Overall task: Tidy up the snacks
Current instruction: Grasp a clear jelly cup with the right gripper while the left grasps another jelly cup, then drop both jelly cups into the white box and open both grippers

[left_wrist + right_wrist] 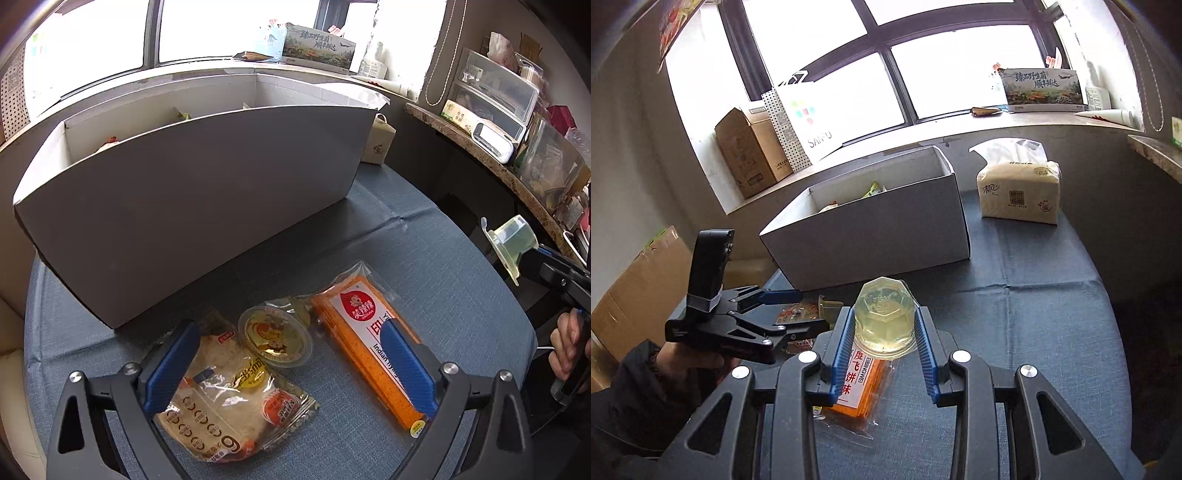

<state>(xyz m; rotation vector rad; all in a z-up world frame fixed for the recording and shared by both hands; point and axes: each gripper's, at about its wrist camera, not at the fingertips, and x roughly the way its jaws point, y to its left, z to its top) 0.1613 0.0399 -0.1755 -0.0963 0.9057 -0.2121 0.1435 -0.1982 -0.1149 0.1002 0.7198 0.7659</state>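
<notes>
My left gripper (290, 326) hangs open over three snacks on the blue tablecloth (424, 258). They are a bread packet (225, 398), a gold-lidded jelly cup (275, 338) and an orange cracker pack (365, 332). Its pads touch none of them. My right gripper (885, 314) is shut on a clear jelly cup (884, 321), held upside down above the table and over the cracker pack (862, 387). In the left wrist view that held cup (511, 243) shows at the right edge. The white open-topped box (184, 206) (871, 236) stands behind the snacks with a few packets inside.
A tissue pack (1019, 192) stands on the table right of the box. Cardboard boxes (750, 151) and a paper bag (801, 122) crowd the windowsill. A stone shelf (517, 173) with storage drawers runs along the right. A person's hand (565, 350) holds the right tool.
</notes>
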